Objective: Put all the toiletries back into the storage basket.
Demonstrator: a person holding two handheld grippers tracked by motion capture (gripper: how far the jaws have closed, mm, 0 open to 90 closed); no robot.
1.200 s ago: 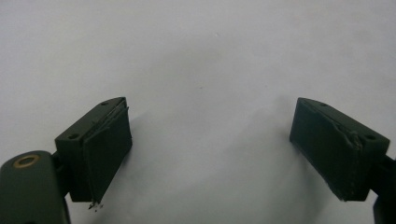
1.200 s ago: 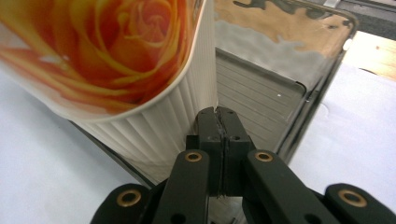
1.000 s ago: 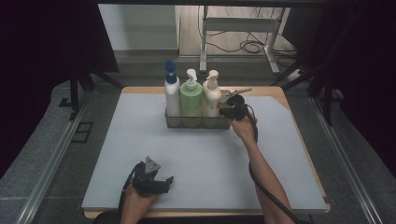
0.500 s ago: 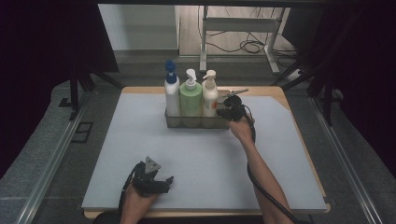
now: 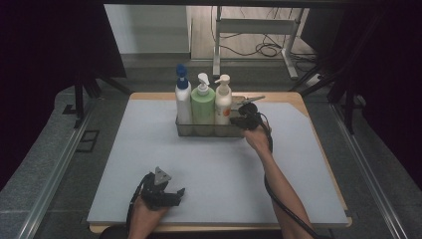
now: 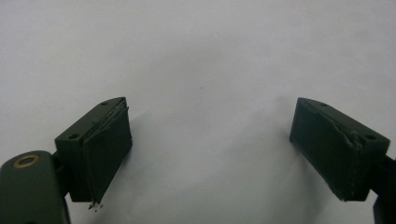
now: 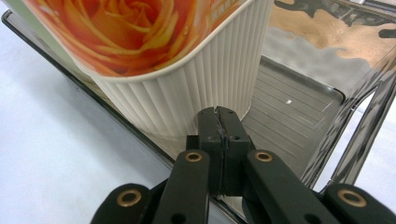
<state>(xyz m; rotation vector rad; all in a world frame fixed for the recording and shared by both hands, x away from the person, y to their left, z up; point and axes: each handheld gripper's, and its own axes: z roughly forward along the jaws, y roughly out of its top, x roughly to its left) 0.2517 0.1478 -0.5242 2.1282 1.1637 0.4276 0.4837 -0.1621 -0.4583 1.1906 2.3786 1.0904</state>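
A clear tray [image 5: 199, 131] at the back of the table holds three pump bottles: a white one with a blue cap [image 5: 182, 99], a green one [image 5: 203, 107] and a cream one [image 5: 223, 102]. My right gripper [image 5: 242, 119] is at the tray's right end, beside the cream bottle. In the right gripper view its jaws [image 7: 217, 116] are pressed together with nothing visible between them, tips over the tray's wall [image 7: 355, 140] and close to the ribbed base of the cream bottle [image 7: 187, 93]. My left gripper [image 5: 166, 194] rests near the front edge, open over the bare mat [image 6: 210, 149].
A pale blue-grey mat [image 5: 149, 164] covers the wooden table [image 5: 308, 107]. The tray's right part [image 7: 289, 116] holds no bottle. A small metal object [image 5: 255, 98] lies just behind the tray. Dark rails run along both sides of the table.
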